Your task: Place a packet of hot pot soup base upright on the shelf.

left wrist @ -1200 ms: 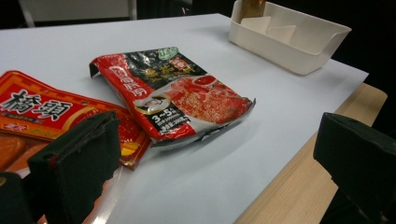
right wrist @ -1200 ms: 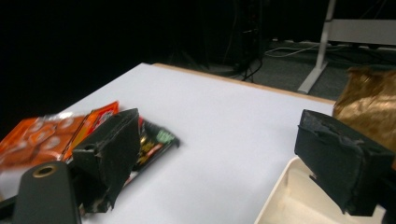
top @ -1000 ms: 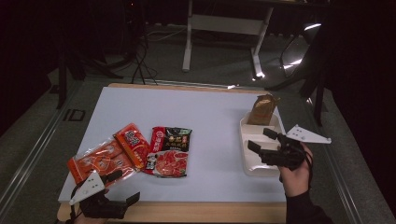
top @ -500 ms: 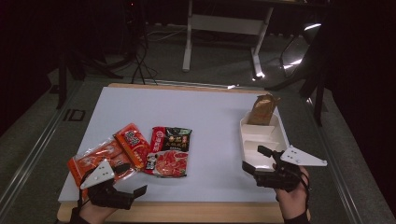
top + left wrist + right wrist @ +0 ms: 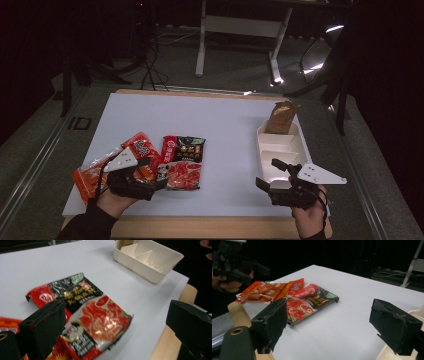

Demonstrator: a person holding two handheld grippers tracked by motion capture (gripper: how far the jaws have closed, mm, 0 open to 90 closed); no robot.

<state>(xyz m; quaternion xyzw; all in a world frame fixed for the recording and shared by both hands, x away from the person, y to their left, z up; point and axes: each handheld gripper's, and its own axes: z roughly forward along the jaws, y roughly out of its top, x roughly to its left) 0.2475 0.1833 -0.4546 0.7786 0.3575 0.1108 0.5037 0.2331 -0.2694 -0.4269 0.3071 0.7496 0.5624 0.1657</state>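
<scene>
A red-and-black food packet (image 5: 182, 161) lies flat at the table's front left, beside a red packet (image 5: 145, 152) and an orange one (image 5: 90, 175). My left gripper (image 5: 157, 172) hovers open over the red packet's near end, its jaws pointing at the red-and-black packet (image 5: 95, 317), which lies ahead between them. The left gripper (image 5: 117, 317) holds nothing. My right gripper (image 5: 266, 173) is open and empty at the near end of the white divided tray (image 5: 300, 145), pointing left. From the right gripper (image 5: 329, 315) the packets (image 5: 312, 301) lie far ahead.
A brown packet (image 5: 281, 117) stands in the tray's far compartment. The tray's near compartments (image 5: 150, 260) hold nothing. A wooden table edge (image 5: 215, 227) runs along the front. Bare white tabletop (image 5: 230, 125) lies between packets and tray. Dark floor, cables and stand legs surround the table.
My left gripper has moved forward from the front edge onto the packets. My right gripper has drawn back from above the tray toward the front edge. Both stay open.
</scene>
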